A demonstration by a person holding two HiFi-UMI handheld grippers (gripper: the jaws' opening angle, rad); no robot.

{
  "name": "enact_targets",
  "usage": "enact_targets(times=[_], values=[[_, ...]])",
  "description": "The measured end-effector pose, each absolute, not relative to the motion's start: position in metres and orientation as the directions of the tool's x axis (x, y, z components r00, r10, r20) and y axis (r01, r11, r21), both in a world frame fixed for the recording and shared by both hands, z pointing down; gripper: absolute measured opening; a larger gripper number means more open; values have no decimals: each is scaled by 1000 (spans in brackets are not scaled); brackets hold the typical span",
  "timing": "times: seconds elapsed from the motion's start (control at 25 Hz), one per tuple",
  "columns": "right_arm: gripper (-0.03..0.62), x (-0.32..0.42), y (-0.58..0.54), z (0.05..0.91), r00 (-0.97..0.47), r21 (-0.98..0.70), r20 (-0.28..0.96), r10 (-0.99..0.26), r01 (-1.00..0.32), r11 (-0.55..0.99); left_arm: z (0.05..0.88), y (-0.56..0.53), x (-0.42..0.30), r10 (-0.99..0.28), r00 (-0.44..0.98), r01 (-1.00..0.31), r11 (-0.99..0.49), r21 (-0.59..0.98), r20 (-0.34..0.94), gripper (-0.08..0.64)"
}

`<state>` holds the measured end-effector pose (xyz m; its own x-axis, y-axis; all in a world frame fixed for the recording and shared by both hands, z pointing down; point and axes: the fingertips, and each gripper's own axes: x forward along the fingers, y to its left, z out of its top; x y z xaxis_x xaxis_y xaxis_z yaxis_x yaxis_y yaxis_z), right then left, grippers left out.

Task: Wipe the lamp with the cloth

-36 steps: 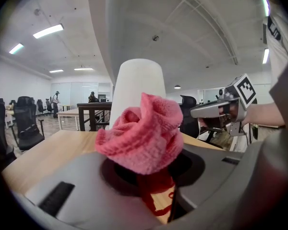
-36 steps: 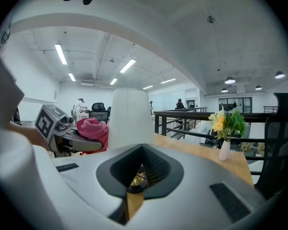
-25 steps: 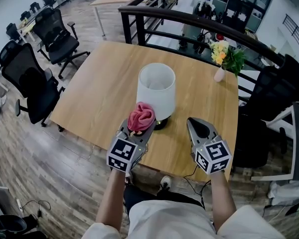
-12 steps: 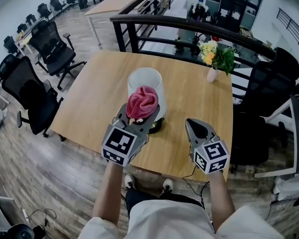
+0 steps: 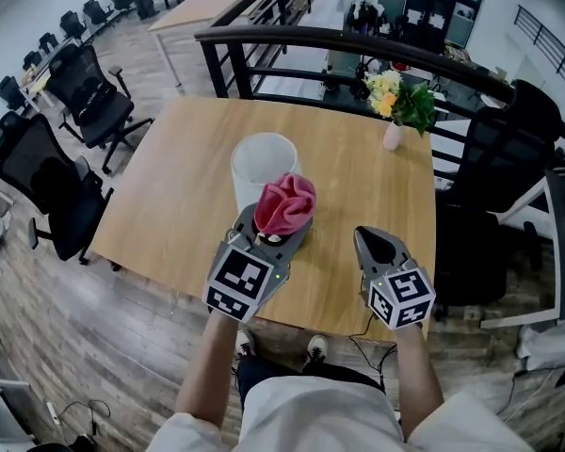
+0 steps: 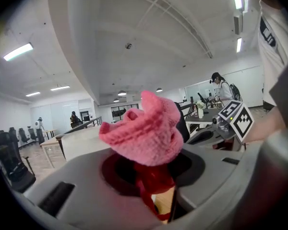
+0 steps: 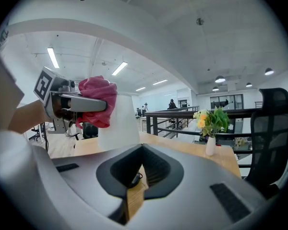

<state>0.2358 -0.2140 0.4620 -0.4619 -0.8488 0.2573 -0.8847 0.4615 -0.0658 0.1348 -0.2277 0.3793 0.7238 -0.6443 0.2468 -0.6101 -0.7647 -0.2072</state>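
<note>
The lamp (image 5: pixel 256 168) stood about mid-table in the head view, a little toward the near edge of the table (image 5: pixel 160 205). There my left gripper (image 5: pixel 281 238) was clamped on the bunched pink cloth (image 5: pixel 284 205). Over the last second I had lifted it from low beside the lamp to the lamp's upper near side. I judged the approach done and the wiping about to start. My right gripper (image 5: pixel 377 243) hovered over the near edge, right of the lamp and clear of it, jaws together on nothing. A vase of flowers (image 5: pixel 393 132) sat by the far right corner.

The left gripper view showed what the head view hid. Both jaws pinched a red fold of the cloth (image 6: pixel 144 133) low down, and the rest ballooned above them, blocking most of the way ahead.

The right gripper view gave the side angle the other 2 lacked. The cloth lay at the upper flank of the lamp (image 7: pixel 119 121), touching it or just in front; I could not tell which. That gripper's own jaws were fully closed, with only table wood showing past them.
</note>
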Motion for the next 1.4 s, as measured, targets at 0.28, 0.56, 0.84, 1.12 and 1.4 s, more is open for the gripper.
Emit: enact_targets(times=[0.28,0.56,0.84,1.12,1.4], values=[[12,224,-222,482,-519,-80,258,-815,-852,518,434,-220,133,-611,716,-609,-783,-126,338,163],[14,179,-231,509,-705,-80,156,-692,-707,702,485,-196,96,-614,697,-648,-760,-42,370,163],[132,135,-257,547,-829,-108,101,-550,-559,822,506,-173,44,-670,659,-708,-706,-19,340,161],[198,98,-272,577,-833,-43,148,-533,-544,838,519,-171,-10,-745,587,-788,-616,11,316,161],[250,64,-291,561,-873,-38,104,-477,-483,875,535,-172,-41,-776,541,-831,-554,61,325,161]])
